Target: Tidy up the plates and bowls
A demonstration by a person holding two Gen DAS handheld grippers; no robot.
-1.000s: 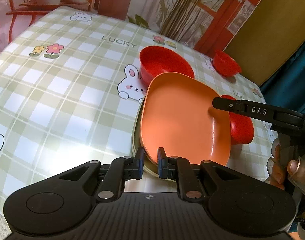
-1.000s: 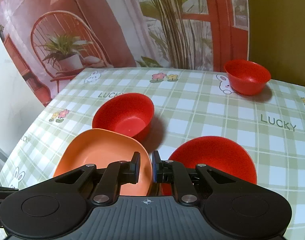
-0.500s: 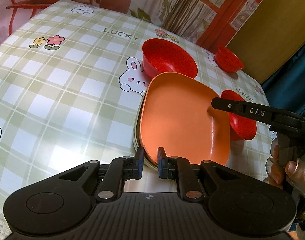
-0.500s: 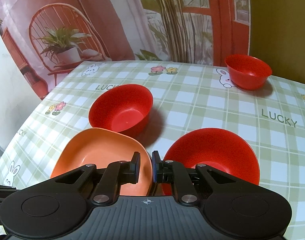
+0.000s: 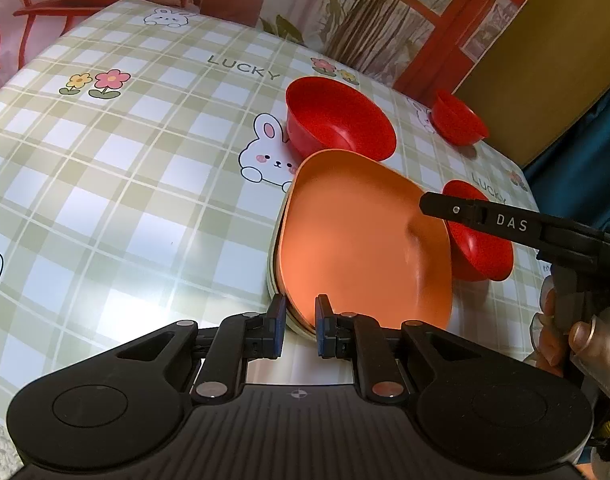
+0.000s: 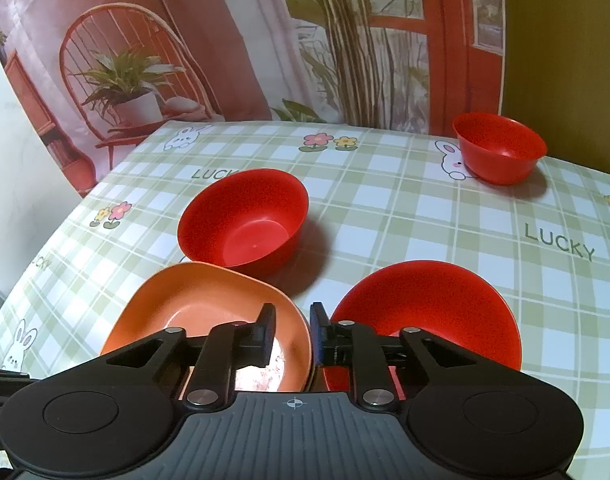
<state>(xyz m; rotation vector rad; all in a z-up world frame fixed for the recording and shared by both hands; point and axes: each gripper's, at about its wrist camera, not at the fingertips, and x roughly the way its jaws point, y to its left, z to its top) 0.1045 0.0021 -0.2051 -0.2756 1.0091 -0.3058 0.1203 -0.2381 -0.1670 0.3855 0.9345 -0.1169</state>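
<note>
An orange plate [image 5: 361, 240] lies on top of a pale plate, only its rim [image 5: 273, 264] showing, at the table's near edge. My left gripper [image 5: 297, 320] has its jaws on either side of the plates' near rim. My right gripper [image 6: 292, 330] has its jaws astride the orange plate's [image 6: 209, 300] right rim; a narrow gap shows in each. A red bowl [image 6: 245, 220] stands behind the plate, another [image 6: 425, 316] to its right, a third [image 6: 499, 148] far right.
The table [image 5: 125, 168] has a green checked cloth with bunnies and "LUCKY" print. Its near edge runs just under the grippers. A backdrop with a chair and plants [image 6: 125, 80] hangs behind the table. A yellow panel [image 5: 545, 60] stands at right.
Both cameras have risen and pulled back slightly, so more of the table shows. The plates and bowls stay where they were. Both grippers' jaws look slightly wider.
</note>
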